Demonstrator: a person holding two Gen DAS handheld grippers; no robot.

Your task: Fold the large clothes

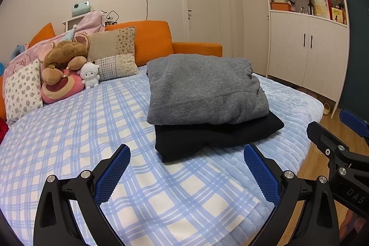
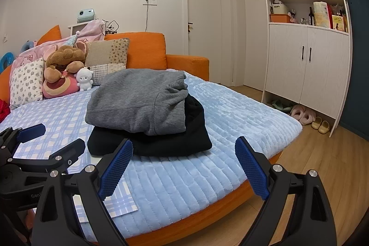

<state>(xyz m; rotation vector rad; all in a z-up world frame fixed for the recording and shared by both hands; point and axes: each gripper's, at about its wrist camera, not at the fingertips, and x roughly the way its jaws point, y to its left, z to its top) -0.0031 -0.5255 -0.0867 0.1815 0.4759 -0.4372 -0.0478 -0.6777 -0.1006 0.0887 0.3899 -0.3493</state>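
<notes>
Grey sweatshirt, folded, sits stacked on a folded black garment on the bed, near its edge. Left gripper has jaws wide apart, empty, hovering short of the stack. Right gripper likewise spread, holding nothing. Pillows and plush toys behind the stack.

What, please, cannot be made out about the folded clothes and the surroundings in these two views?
- Black garment: its type and folds, both views; the grey sweatshirt lies on it and dark cloth shows no detail.
- Shelf items: labels too small, both views.
- Red cloth: cut off by the left edge, right wrist view.
- Slippers: partly hidden under the cabinet, right wrist view.
</notes>
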